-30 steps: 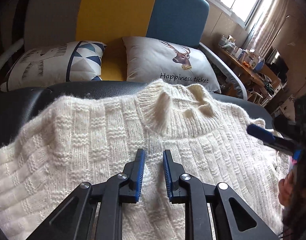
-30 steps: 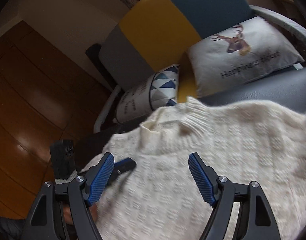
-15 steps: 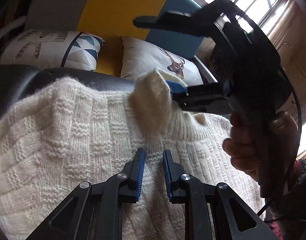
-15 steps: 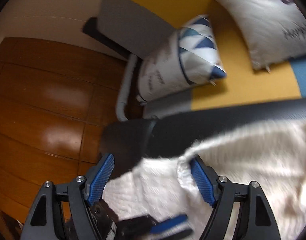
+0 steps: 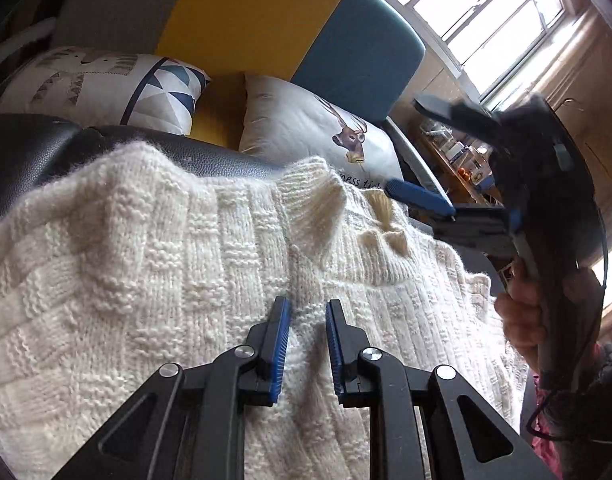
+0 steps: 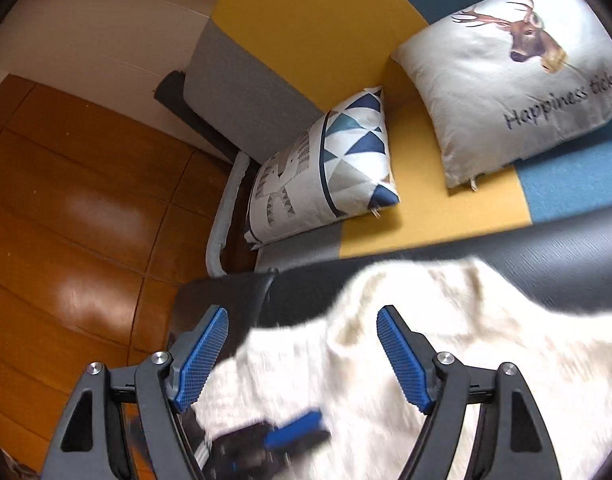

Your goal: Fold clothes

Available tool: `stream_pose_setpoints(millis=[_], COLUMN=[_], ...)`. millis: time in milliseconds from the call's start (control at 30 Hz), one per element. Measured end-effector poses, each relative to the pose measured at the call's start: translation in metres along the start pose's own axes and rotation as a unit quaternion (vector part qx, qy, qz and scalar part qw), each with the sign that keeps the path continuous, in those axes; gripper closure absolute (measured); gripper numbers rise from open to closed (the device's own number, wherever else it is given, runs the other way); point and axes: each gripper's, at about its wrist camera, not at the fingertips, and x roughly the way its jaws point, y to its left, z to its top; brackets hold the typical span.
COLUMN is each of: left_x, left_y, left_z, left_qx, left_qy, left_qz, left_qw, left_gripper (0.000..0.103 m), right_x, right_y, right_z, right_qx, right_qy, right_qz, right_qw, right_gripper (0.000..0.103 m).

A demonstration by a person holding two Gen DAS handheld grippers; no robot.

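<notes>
A cream knit sweater [image 5: 154,280] lies spread on a black leather surface [image 5: 22,148], collar [image 5: 318,196] toward the sofa. My left gripper [image 5: 308,312] sits low on the chest just below the collar. Its fingers are nearly together, with a ridge of knit pinched between them. It shows blurred at the bottom of the right wrist view [image 6: 294,432]. My right gripper [image 5: 404,142], held by a hand [image 5: 520,320], hovers wide open above the collar's right side. From its own camera [image 6: 304,314] it looks down over the sweater's blurred edge [image 6: 406,340], with nothing gripped.
Behind the leather surface [image 6: 546,264] stands a grey, yellow and blue sofa [image 5: 266,20] with a triangle-pattern cushion [image 6: 326,176] and a deer cushion [image 6: 518,76]. Wooden floor [image 6: 66,220] lies to the left. A cluttered table [image 5: 458,152] stands under the window.
The right gripper swung in over the collar, then drew back to the right and higher, still open. The left gripper kept its place on the sweater while its view tilted.
</notes>
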Motion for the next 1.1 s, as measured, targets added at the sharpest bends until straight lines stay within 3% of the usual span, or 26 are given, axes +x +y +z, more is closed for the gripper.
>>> stream_pose_setpoints(millis=[100, 133, 167, 200, 233, 367, 500, 567, 633, 733, 900, 1100], left_x=[0.001, 0.001, 0.001, 0.001, 0.001, 0.001, -0.002, -0.011, -0.027, -0.044, -0.053, -0.041], left_y=[0.001, 0.001, 0.001, 0.002, 0.003, 0.01, 0.008, 0.004, -0.008, -0.04, -0.098, -0.144], left_z=[0.001, 0.001, 0.001, 0.001, 0.001, 0.003, 0.006, 0.006, 0.0, -0.022, -0.08, -0.142], left_qx=[-0.001, 0.0, 0.0, -0.001, -0.004, -0.018, -0.027, -0.046, -0.049, -0.019, 0.044, 0.104], left_qy=[0.0, 0.0, 0.001, 0.001, 0.001, 0.005, 0.02, 0.029, 0.02, 0.021, 0.052, 0.108], left_qz=[0.0, 0.001, 0.0, 0.001, 0.001, 0.0, 0.009, 0.026, 0.048, 0.046, 0.02, 0.017], left_qw=[1.0, 1.0, 1.0, 1.0, 1.0, 0.9998, 0.9994, 0.9982, 0.9975, 0.9985, 0.9974, 0.9886], left_gripper=[0.084, 0.084, 0.084, 0.084, 0.084, 0.091, 0.091, 0.091, 0.083, 0.072, 0.065, 0.065], right_x=[-0.016, -0.021, -0.028, -0.034, -0.038, -0.064, -0.122, -0.161, -0.198, -0.235, -0.254, -0.247], right_y=[-0.034, -0.046, -0.055, -0.063, -0.068, -0.054, -0.035, -0.032, -0.033, -0.046, -0.067, -0.074], right_z=[-0.021, -0.025, -0.028, -0.03, -0.032, -0.052, -0.108, -0.143, -0.174, -0.214, -0.259, -0.266], right_qx=[0.033, 0.045, 0.053, 0.063, 0.076, 0.055, 0.003, -0.028, -0.04, -0.037, -0.044, -0.064], right_qy=[-0.001, -0.008, -0.024, -0.037, -0.043, -0.049, -0.084, -0.115, -0.141, -0.143, -0.103, -0.096], right_qz=[-0.063, -0.075, -0.06, -0.049, -0.049, -0.085, -0.149, -0.226, -0.301, -0.386, -0.42, -0.417], right_qw=[0.997, 0.996, 0.997, 0.996, 0.995, 0.994, 0.985, 0.967, 0.942, 0.911, 0.9, 0.902], right_gripper=[0.025, 0.037, 0.041, 0.054, 0.06, 0.052, 0.051, 0.051, 0.051, 0.051, 0.051, 0.051])
